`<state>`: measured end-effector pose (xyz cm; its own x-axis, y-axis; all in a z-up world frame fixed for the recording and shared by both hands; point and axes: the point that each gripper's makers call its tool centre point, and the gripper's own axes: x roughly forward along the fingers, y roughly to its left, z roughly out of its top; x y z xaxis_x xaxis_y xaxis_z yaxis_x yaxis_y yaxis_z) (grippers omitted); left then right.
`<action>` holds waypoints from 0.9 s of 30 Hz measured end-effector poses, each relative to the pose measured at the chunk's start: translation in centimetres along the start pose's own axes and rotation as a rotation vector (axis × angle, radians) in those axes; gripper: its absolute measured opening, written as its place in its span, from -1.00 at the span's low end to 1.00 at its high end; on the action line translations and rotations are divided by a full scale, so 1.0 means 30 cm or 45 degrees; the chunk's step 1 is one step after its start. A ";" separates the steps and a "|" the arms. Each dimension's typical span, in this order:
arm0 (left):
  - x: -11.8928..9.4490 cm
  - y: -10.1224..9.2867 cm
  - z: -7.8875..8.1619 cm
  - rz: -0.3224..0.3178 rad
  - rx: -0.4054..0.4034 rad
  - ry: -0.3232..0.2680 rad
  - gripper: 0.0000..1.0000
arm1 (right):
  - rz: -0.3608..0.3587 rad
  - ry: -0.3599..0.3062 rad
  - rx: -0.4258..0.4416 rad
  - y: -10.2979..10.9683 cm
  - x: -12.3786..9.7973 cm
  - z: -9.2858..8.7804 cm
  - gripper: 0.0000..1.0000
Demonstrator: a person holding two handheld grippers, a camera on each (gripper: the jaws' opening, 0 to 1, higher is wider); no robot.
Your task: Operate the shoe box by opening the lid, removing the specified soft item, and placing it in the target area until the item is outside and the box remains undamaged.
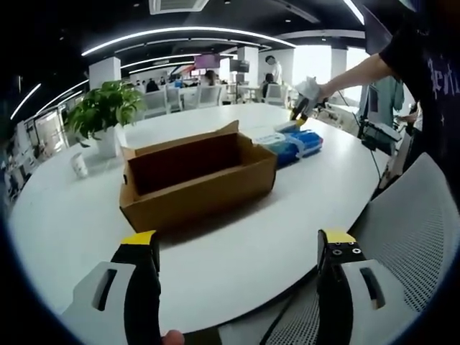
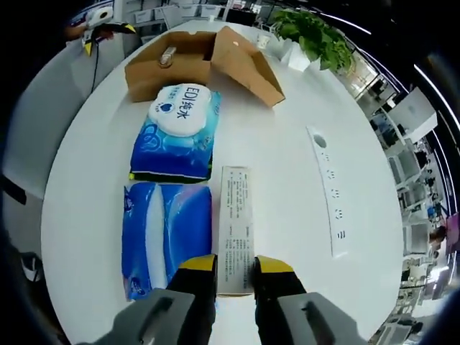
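Note:
The brown cardboard shoe box (image 1: 198,180) stands open on the round white table (image 1: 65,215), its lid flap tilted back; from the right gripper view the shoe box (image 2: 208,61) holds a small item (image 2: 169,56) I cannot make out. Two blue soft wipe packs (image 2: 176,133) (image 2: 165,233) lie outside the box, beside a slim white carton (image 2: 236,223). My right gripper (image 2: 236,264) has its jaws tight against the near end of that carton. A person's hand holds the right gripper (image 1: 302,109) over the packs (image 1: 295,144). My left gripper (image 1: 237,241) is open, short of the box.
A potted plant (image 1: 104,108) and a small cup (image 1: 79,165) stand behind the box. A white power strip (image 2: 329,190) lies flush in the table. A grey mesh chair (image 1: 410,230) stands at the table's edge. Desks and people are farther back.

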<state>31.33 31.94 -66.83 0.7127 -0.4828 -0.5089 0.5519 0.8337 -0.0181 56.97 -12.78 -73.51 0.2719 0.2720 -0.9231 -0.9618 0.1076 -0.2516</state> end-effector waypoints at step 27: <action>0.004 0.008 -0.011 0.012 -0.013 0.020 0.76 | 0.013 0.072 0.011 -0.015 0.052 -0.066 -0.68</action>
<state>31.40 32.19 -67.19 0.7110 -0.4708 -0.5223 0.5409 0.8408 -0.0216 57.76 -14.30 -75.41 0.2594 0.2185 -0.9407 -0.9642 0.1130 -0.2397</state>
